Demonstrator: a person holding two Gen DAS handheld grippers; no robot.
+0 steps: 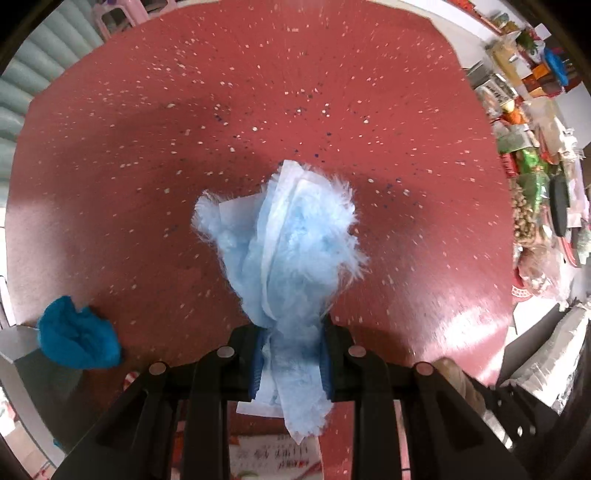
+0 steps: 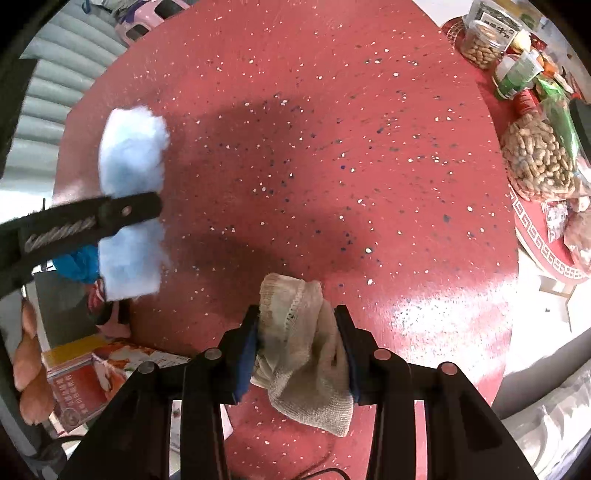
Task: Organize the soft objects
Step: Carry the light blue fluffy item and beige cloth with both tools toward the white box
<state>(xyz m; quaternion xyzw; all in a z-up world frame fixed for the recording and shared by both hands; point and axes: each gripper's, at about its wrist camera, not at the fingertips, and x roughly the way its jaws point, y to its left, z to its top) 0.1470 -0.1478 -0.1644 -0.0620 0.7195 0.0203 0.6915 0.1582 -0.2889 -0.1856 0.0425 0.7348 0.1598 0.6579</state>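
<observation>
My left gripper points down over the red speckled table and is shut on a light blue fluffy cloth, which hangs bunched between the blue pads. The right wrist view shows that same light blue cloth at the left, held above the table with a finger of the left gripper across it. My right gripper is shut on a beige knitted glove, whose cuff sticks out past the fingertips. A crumpled dark blue cloth lies at the table's left edge.
Snacks crowd the table's right side: a bag of peanuts, a jar of peanuts and green packets. A red printed box lies below the table's left edge, beside a person's hand. Pink stools stand beyond the far edge.
</observation>
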